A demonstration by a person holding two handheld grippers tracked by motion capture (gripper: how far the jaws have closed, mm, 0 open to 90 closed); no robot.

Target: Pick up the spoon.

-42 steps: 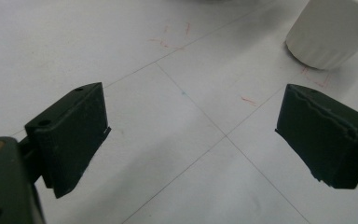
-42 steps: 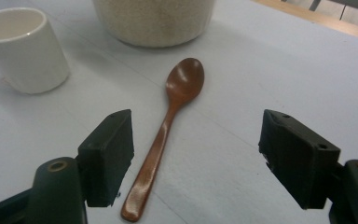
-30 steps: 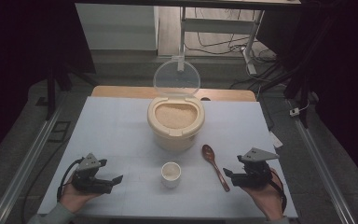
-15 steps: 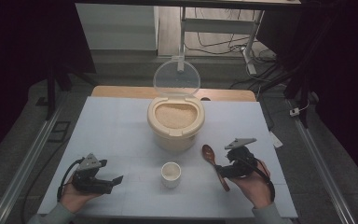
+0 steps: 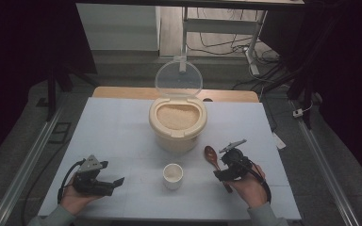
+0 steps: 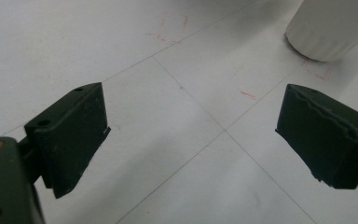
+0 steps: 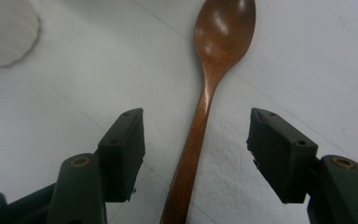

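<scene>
A brown wooden spoon (image 5: 211,156) (image 7: 204,102) lies on the white table, bowl pointing away from me. My right gripper (image 5: 221,174) (image 7: 196,140) is open, its jaws straddling the spoon's handle, one on each side, with a gap to each. A small white cup (image 5: 173,175) (image 7: 4,30) stands left of the spoon. Behind it a cream rice container (image 5: 177,123) sits with its clear lid (image 5: 178,77) raised and grains inside. My left gripper (image 5: 115,183) (image 6: 191,140) rests open near the front left, over bare table; the cup's base (image 6: 331,28) shows beyond it.
The white table (image 5: 118,127) has thin grid lines and faint red marks. A wooden edge runs along its back. Metal rails flank both sides, and cables lie on the floor behind.
My right gripper has moved left and forward from the table's right front, coming down over the spoon's handle. The left gripper has stayed put.
</scene>
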